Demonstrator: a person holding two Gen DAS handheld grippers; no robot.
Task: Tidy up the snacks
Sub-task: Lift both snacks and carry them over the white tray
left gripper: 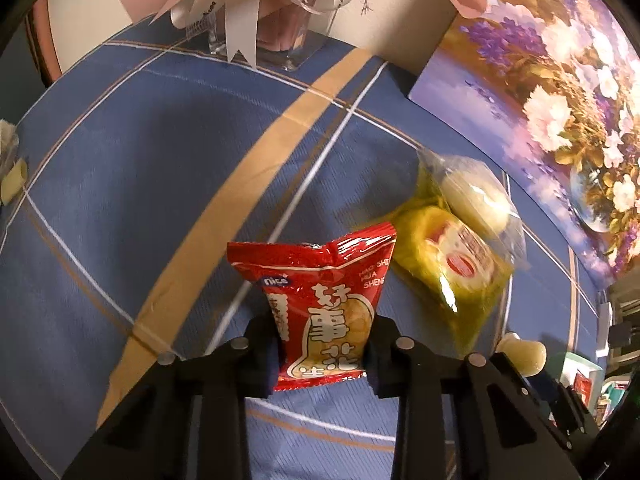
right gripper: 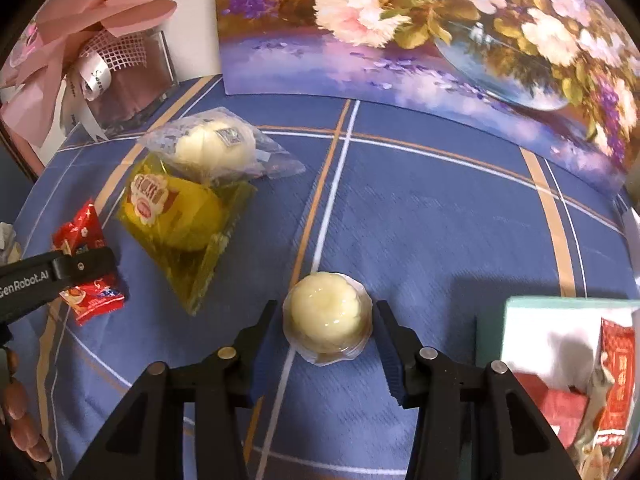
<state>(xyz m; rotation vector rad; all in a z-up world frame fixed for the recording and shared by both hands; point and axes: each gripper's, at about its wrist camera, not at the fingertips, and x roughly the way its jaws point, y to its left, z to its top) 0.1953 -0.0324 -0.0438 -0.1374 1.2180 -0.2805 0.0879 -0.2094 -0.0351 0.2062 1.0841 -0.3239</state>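
Note:
My left gripper is shut on a red peanut snack packet and holds it just above the blue checked cloth; the packet also shows in the right wrist view. My right gripper stands around a pale round pastry in clear wrap, its pads at the sides and a small gap showing. A yellow wrapped cake and a clear-bagged white bun lie together left of centre; they also show in the left wrist view, the cake and the bun.
A white and teal box with red packets stands at the right. A flower painting leans at the back. A clear vase with pink ribbon wrapping stands at the back left. More pale snacks lie at the far left edge.

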